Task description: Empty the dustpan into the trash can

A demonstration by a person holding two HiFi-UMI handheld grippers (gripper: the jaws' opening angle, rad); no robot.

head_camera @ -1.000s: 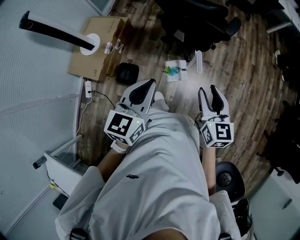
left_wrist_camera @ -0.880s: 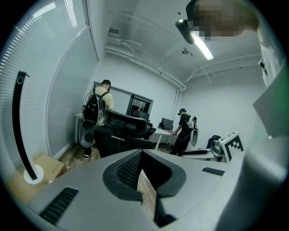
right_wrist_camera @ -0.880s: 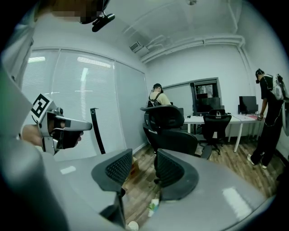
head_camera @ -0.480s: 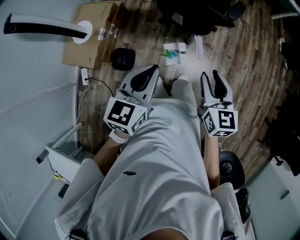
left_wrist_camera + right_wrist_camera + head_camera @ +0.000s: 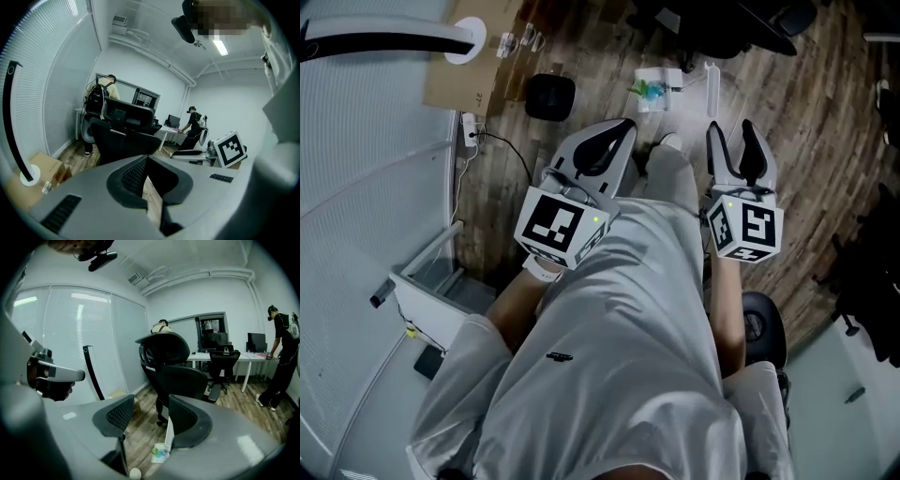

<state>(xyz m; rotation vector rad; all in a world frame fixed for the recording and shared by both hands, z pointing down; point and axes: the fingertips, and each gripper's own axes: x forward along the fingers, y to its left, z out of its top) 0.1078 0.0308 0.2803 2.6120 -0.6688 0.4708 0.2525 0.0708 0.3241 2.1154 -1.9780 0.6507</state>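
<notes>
Standing over the wooden floor (image 5: 787,122): dustpan (image 5: 656,81) lies ahead of the feet, green litter inside, white handle (image 5: 169,430) upright. Left tongs (image 5: 614,141) pressed together, empty. Right tongs (image 5: 731,131) apart, just been opening, nothing between. Likely light, stiff plastic; grip the handle, keep the pan level.

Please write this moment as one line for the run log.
left gripper: shut, empty | right gripper: jaws just opened wider, nothing between | dustpan: on floor, loaded, untouched
</notes>
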